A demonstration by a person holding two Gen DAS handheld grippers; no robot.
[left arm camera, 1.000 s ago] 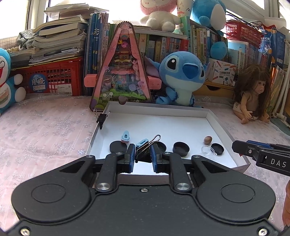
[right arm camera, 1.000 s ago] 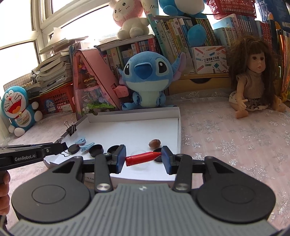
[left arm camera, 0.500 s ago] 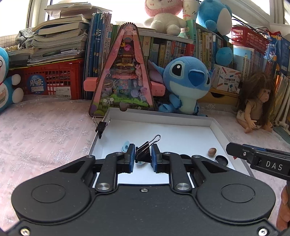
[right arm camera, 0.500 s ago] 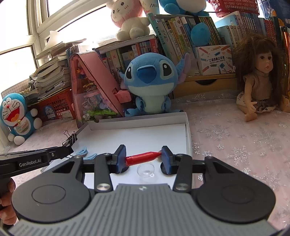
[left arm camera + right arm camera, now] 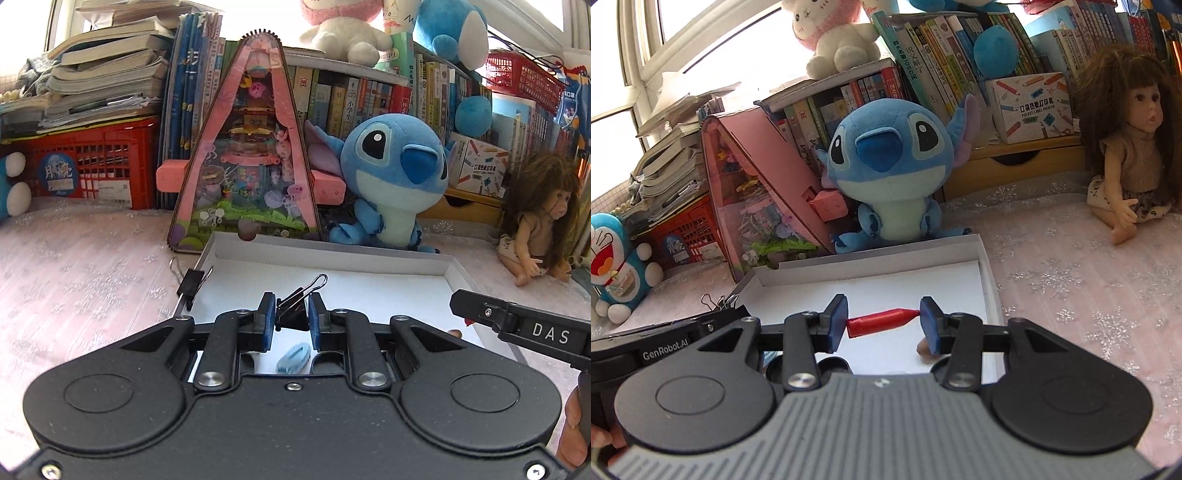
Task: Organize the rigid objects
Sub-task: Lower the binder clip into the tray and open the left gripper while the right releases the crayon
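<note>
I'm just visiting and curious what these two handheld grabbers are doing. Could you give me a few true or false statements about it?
1. The left gripper clamps a black binder clip. True.
2. The right gripper is empty. False: it holds a red crayon end to end.
3. Another binder clip sits on the white tray rim. True.
4. The blue plush lies inside the tray. False: it sits behind it.

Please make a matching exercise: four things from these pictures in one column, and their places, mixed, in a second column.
1. black binder clip
2. red crayon
3. second binder clip
4. light blue clip

A. lying on the white tray floor
B. between the left claw's pads
C. clamped on the tray's left wall
D. spanning the right claw's pads

Pairs: 1-B, 2-D, 3-C, 4-A
</note>
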